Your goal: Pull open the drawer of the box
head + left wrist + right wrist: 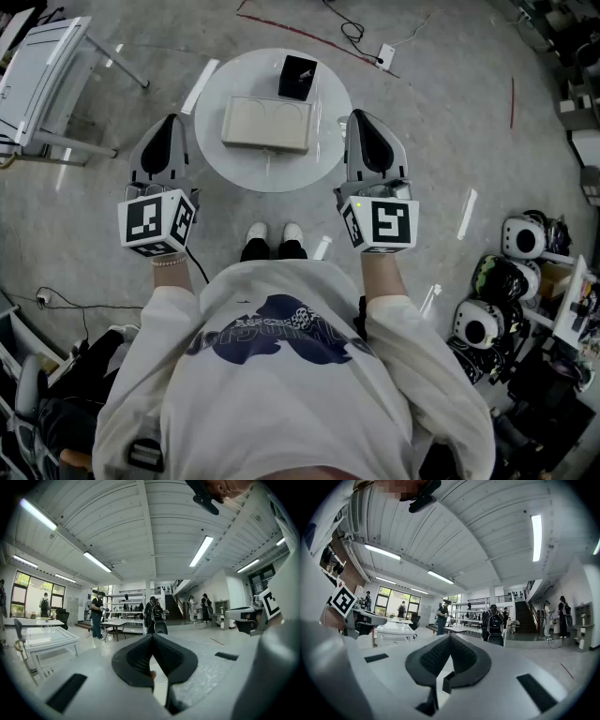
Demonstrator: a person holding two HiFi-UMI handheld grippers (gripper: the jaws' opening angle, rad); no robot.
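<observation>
Concrete floor, open workshop; one round white table (214,157) stands just ahead of the person's feet. One flat beige box (267,124) lies near its middle, with one small black container (297,77) just behind. The drawer front can't be seen from above and no handle shows. The box looks light and stiff, likely to skate on the smooth top — brace the body, pull low at the front. Two grippers, left (171,120) and right (361,117), both clenched on nothing, flank the table.
</observation>
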